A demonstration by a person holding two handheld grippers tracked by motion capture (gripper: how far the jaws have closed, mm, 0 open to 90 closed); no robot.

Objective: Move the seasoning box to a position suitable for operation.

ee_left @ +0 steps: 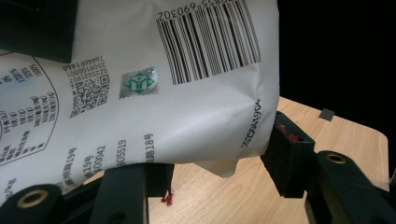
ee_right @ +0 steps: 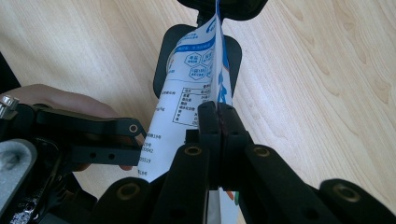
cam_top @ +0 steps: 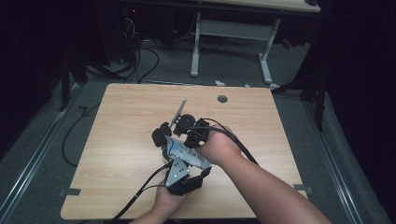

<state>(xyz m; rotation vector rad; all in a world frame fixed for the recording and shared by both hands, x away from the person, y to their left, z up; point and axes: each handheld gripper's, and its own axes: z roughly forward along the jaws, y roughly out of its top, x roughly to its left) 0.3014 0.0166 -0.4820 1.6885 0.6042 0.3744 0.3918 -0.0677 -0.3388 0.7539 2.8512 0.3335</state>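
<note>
Above the desk's (cam_top: 121, 121) middle, toward its near edge, the white-and-blue pouch (cam_top: 187, 151) hung between both tools. Right gripper (ee_right: 218, 122) jaws were clamped flat on its edge. Left gripper (ee_left: 215, 175) jaws stood wide, the pouch's lower edge between them.

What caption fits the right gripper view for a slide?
Right gripper shut on the edge of a printed white-and-blue pouch above the wooden table.

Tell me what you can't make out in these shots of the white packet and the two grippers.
- Packet contents: opaque wrapper, every view.
- Packet's upper print: cut off at the top edge, left gripper view.
- Packet's edge inside the right gripper: hidden between the closed jaws.
- Label text: too small, high view.
</note>
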